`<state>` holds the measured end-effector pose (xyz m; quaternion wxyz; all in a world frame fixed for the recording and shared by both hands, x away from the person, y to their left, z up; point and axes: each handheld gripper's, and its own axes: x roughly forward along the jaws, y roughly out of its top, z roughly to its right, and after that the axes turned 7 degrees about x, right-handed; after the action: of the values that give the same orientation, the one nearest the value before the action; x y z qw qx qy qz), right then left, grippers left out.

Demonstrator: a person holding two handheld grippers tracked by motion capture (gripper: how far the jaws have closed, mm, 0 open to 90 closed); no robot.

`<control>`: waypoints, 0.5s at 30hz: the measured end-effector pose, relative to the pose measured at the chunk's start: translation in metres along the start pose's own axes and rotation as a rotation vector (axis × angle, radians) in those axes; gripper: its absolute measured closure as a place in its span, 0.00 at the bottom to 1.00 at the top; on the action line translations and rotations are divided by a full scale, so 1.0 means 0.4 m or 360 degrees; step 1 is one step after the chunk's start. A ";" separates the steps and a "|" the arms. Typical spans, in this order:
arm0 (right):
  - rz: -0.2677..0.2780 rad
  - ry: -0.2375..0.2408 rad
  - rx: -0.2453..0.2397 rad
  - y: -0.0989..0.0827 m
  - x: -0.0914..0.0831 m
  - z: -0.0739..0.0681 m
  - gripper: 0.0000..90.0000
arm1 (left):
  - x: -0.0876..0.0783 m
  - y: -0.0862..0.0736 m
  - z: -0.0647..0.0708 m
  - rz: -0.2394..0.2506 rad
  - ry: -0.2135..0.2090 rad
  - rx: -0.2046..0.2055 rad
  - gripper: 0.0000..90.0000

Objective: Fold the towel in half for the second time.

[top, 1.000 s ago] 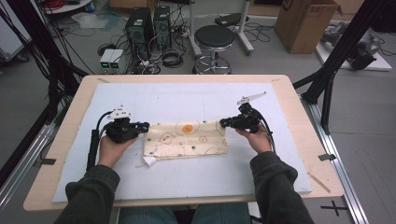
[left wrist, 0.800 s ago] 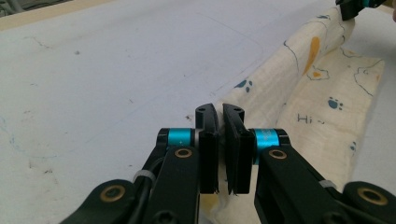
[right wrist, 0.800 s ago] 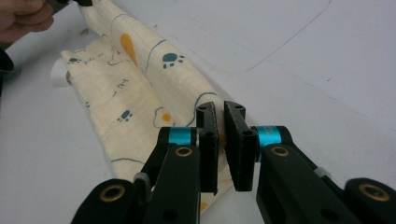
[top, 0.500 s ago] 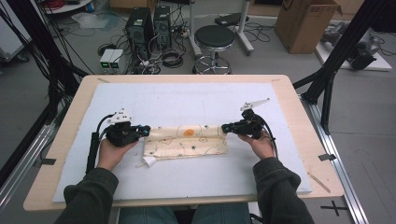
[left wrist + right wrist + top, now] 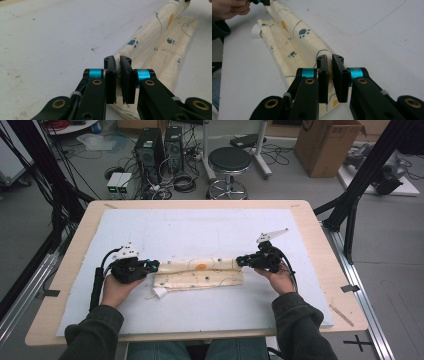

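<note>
1. Wooden table [image 5: 310,220] topped by a white foam sheet [image 5: 200,227]; grey floor beyond.
2. One round black stool [image 5: 229,160] and one brown cardboard box [image 5: 327,145] at upper frame.
3. One cream paw-print cloth [image 5: 200,272], folded long, lies centre frame.
4. Left gripper [image 5: 151,265] and right gripper [image 5: 242,260] each pinch one cloth end, jaws nearly closed.

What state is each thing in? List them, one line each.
cloth: folded into a long narrow band, lying flat on the white mat, held at both ends.
left gripper: shut on the cloth's left end.
right gripper: shut on the cloth's right end.
white mat: spread flat over the table.
stool: upright on the floor beyond the table.
</note>
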<state>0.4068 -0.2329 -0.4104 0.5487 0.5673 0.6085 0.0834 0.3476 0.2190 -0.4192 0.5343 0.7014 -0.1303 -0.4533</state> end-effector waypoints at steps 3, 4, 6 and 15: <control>-0.0011 0.0004 0.0003 -0.011 0.000 -0.003 0.93 | -0.003 -0.007 0.005 0.0009 -0.0010 0.0004 0.92; -0.0007 0.0003 -0.0002 -0.015 0.001 -0.003 0.93 | -0.004 -0.009 0.007 0.0002 -0.0014 0.0008 0.92; -0.0014 0.0014 -0.0006 -0.023 0.002 -0.005 0.93 | -0.005 -0.011 0.011 -0.0004 -0.0020 0.0022 0.92; -0.0023 0.0017 -0.0016 -0.055 0.003 -0.017 0.92 | -0.012 -0.021 0.033 -0.0058 -0.0059 0.0082 0.92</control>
<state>0.3889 -0.2359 -0.4243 0.5489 0.5595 0.6151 0.0855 0.3322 0.2173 -0.4245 0.5053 0.7087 -0.1390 -0.4723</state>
